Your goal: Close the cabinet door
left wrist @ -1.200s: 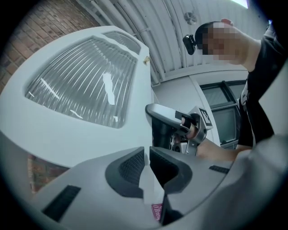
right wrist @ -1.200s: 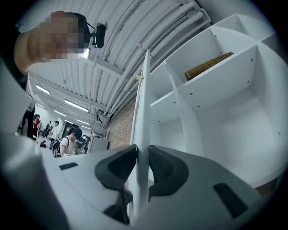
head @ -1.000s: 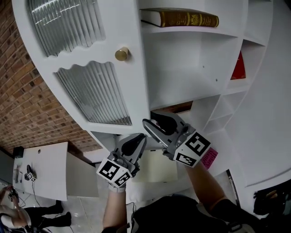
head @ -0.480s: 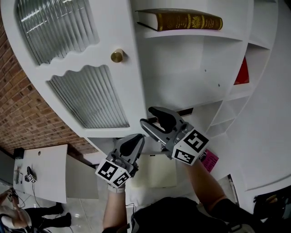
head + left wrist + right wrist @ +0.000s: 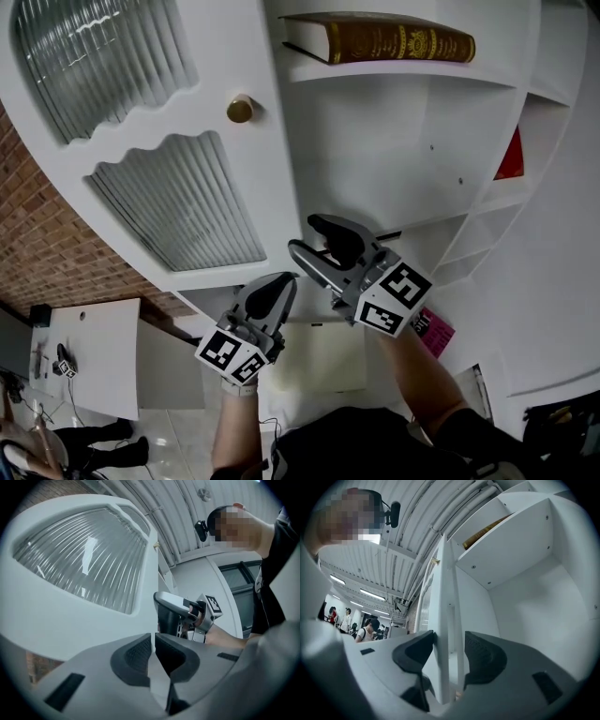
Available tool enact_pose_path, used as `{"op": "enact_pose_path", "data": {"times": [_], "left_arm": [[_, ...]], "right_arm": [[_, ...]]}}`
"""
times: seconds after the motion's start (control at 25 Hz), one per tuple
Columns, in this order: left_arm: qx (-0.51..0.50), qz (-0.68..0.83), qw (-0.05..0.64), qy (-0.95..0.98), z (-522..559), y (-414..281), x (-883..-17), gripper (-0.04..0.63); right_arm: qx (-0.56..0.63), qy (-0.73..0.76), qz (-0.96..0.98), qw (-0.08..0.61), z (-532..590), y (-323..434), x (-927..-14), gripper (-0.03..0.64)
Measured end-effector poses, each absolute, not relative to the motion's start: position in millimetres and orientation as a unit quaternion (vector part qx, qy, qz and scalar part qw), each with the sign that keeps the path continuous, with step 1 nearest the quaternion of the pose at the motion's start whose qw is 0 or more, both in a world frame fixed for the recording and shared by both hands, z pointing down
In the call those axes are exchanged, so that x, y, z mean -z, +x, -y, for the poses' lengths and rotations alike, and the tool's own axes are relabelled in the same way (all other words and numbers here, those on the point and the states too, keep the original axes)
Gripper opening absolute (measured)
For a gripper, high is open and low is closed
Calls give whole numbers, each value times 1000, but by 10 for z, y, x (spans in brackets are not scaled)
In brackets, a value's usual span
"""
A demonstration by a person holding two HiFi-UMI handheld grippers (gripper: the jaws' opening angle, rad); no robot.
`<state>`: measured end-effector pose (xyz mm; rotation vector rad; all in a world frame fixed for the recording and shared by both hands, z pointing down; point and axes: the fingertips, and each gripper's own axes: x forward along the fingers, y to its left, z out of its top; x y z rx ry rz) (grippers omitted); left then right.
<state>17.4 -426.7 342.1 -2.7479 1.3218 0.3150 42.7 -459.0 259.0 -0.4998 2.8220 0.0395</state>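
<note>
Has just spread the right gripper (image 5: 305,236) wide astride the door (image 5: 264,173) edge, one pad touching, the other apart: no grip. Has just drawn the empty left gripper (image 5: 284,279) nearly shut below the glass (image 5: 178,202). Leaves the door open beside the shelves (image 5: 403,70); likely needs pushing closed.

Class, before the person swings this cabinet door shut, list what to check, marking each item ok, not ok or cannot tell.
1. Cabinet door closed: not ok; it stands open.
2. Right gripper unclamped: ok; its jaws have just been opening and straddle the door's edge.
3. Right gripper clear of the closing gap: not ok; one jaw sits on the door's inner side.
4. Left gripper empty: ok; its jaws have just been closing, with nothing between them.
5. Book inside the cabinet: ok; it lies flat on its shelf.
</note>
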Motion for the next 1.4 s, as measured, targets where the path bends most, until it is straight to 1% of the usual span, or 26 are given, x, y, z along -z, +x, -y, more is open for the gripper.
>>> {"op": "enact_pose_path", "data": {"times": [0.88,1.4], "left_arm": [[-109,-452,15,-885,4525,13,-3467,32],[-106,-473,9,-875,4339,-74,-3497,34]], "right_arm": [[-5,-197,-971,135,4869,348,-2591,207],[-13,-218,-966,141,4728,402,-2615,176]]}}
